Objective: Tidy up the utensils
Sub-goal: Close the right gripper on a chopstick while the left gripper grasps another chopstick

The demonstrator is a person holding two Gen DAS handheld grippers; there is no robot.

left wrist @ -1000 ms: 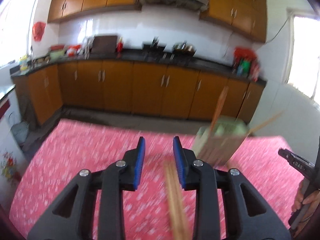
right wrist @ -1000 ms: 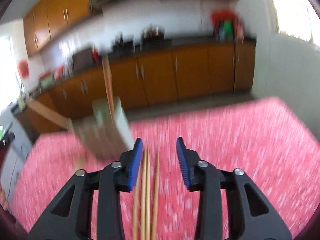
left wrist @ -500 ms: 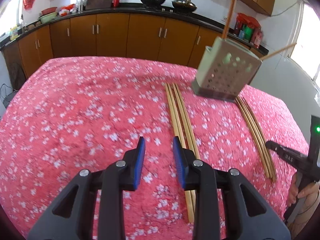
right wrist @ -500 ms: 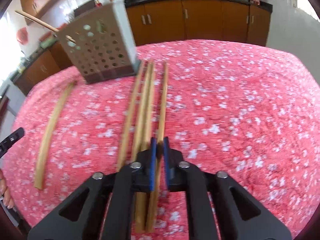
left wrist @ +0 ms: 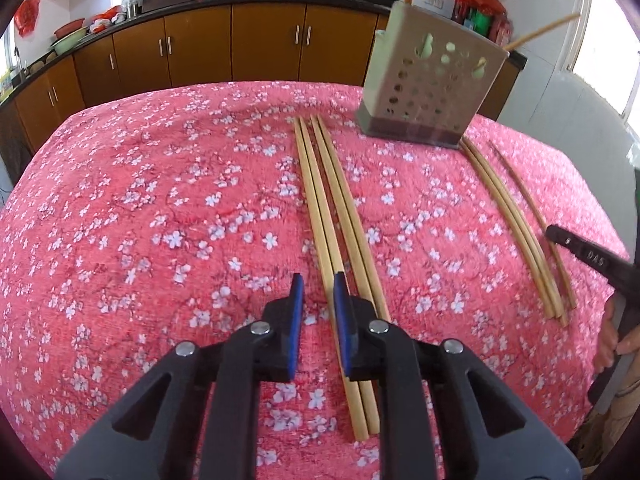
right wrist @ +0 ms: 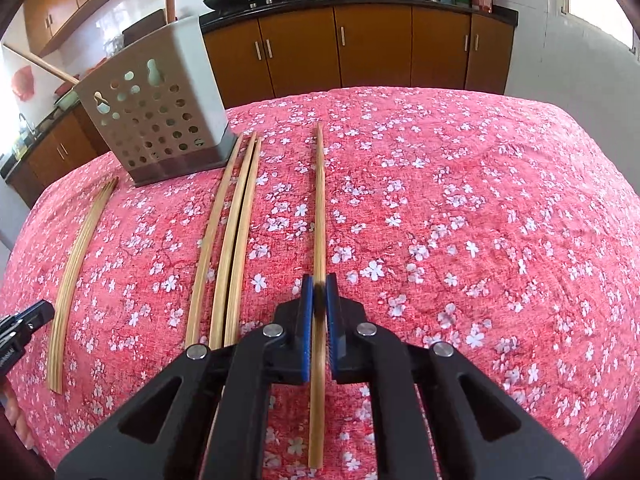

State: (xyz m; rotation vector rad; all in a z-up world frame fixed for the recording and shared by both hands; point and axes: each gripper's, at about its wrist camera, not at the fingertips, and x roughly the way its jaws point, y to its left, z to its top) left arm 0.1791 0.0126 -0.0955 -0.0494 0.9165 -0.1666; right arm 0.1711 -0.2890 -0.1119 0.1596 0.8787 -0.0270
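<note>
My right gripper point(right wrist: 319, 286) is shut on one bamboo chopstick point(right wrist: 319, 208), which points away over the pink floral cloth. Three more chopsticks point(right wrist: 232, 236) lie just left of it. A perforated grey utensil holder point(right wrist: 158, 112) stands at the far left with two chopsticks sticking out. My left gripper point(left wrist: 318, 286) is open, low over the cloth, its right finger over a group of several chopsticks point(left wrist: 336, 216). The holder point(left wrist: 432, 84) stands beyond them to the right.
The table point(left wrist: 160, 200) is covered by a pink floral cloth. Another bundle of chopsticks point(left wrist: 516, 220) lies right of the holder, near the right gripper's body point(left wrist: 588, 256). Brown kitchen cabinets point(left wrist: 240, 44) run behind the table.
Both grippers dropped toward the cloth. My right gripper closed on one chopstick and drew it right, apart from the other three. My left gripper narrowed and moved closer to its chopstick group.
</note>
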